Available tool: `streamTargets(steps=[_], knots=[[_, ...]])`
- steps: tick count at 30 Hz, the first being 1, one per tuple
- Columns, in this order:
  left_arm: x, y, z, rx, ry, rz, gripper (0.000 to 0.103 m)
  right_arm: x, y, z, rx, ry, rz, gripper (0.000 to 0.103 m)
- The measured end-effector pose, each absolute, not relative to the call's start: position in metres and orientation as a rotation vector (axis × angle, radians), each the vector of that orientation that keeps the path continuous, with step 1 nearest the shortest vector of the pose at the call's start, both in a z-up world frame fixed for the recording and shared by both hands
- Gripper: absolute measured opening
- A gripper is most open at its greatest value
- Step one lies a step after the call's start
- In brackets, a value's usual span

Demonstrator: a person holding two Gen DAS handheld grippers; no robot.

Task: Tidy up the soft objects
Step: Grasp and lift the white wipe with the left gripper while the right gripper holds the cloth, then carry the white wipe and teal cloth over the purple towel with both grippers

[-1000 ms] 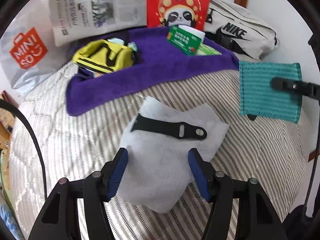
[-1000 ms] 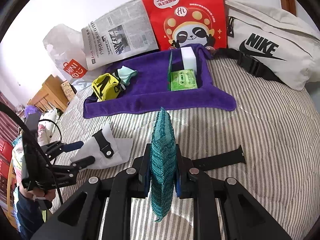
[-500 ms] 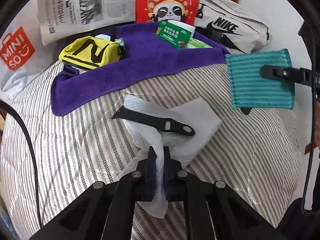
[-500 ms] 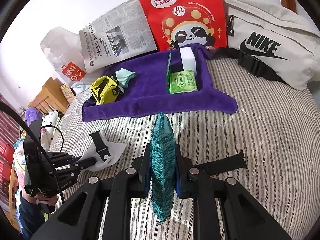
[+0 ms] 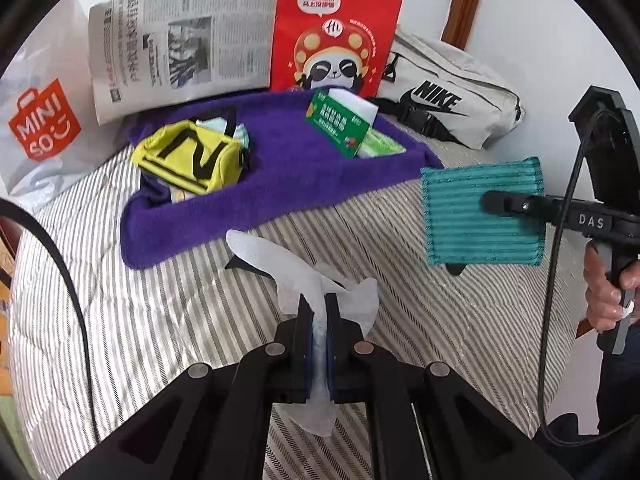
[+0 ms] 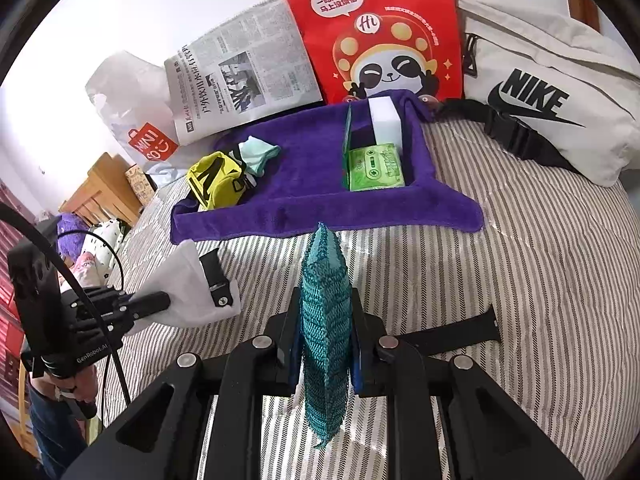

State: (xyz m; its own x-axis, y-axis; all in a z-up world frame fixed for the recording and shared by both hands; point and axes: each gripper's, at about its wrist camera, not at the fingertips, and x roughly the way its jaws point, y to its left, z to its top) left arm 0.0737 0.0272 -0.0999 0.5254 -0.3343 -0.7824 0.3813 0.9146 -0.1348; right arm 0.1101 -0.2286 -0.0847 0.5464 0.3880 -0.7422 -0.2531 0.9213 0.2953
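At the bottom centre of the left wrist view, the left gripper point(image 5: 318, 344) is pinching a thin white non-woven cloth point(image 5: 296, 266) between pressed-together pads, the cloth bunching up and rising toward the middle of the frame with its free corner pointing up-left. In the right wrist view, the right gripper point(image 6: 326, 344) is clamping a teal ribbed knitted cloth point(image 6: 324, 320) edge-on, its long axis standing upright in the jaws and its lower tip hanging below them. Seen from the left camera, that teal cloth point(image 5: 482, 216) is hanging flat at the right of the frame, apart from the bedding. Under both tools the grey striped quilted bedcover point(image 5: 168, 300) is lying open, with one black slotted strap point(image 6: 460, 330) lying on it just right of the right gripper and a second black strap point(image 6: 214, 280) resting against the white cloth at the left. Straight ahead, toward the upper middle of both frames, the purple plush towel point(image 6: 304, 204) is spreading across the bed, its near edge closest to the teal cloth, so I judge the right hand has the shorter path. On it, a yellow and black pouch point(image 6: 214, 180) is sitting left and a green cassette-print packet point(image 6: 376, 168) right, leaving bare purple between them. Behind are leaning a red panda paper bag point(image 6: 376, 32), a newspaper point(image 6: 240, 80) and a white Nike waist bag point(image 6: 540, 92).
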Motion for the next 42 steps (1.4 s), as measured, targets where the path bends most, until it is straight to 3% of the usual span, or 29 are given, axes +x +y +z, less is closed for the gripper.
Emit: streamTargets(steps=[25,42], knots=[[0.100,0.037,-0.049,0.043,0.821,-0.416,0.006,0.132,-0.209,-0.040,0.096,0.829,0.408,0.019],[0.156,0.039,-0.040,0.016,0.798,-0.404,0.006,0.195,-0.185,-0.027,0.082,0.772,0.391,0.019]])
